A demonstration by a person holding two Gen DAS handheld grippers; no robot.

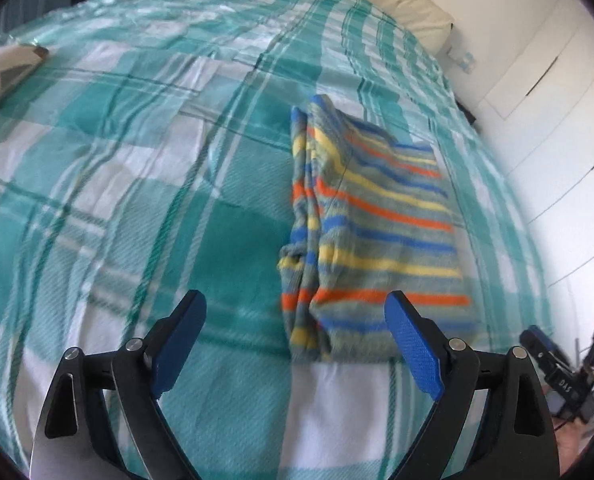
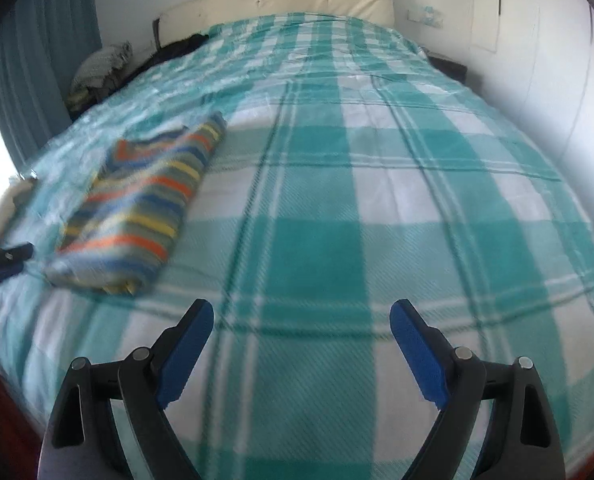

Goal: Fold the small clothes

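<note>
Item: striped garment [image 1: 373, 232], already doubled into a narrow oblong, lying on the teal-and-white checked blanket [image 1: 117, 184]; right of centre in the left wrist view, left of centre [image 2: 137, 208] in the right wrist view.

Left gripper [image 1: 295, 332]: jaws spread wide, holding nothing, poised at the garment's near hem.

Right gripper [image 2: 301, 340]: jaws spread wide, empty, over bare blanket, well apart from the garment.

Handling note, as judgement: for the next fold, pinch all layers at the near corners, lift evenly, lay the hem onto the far edge, keep the bunched left side flat.
</note>
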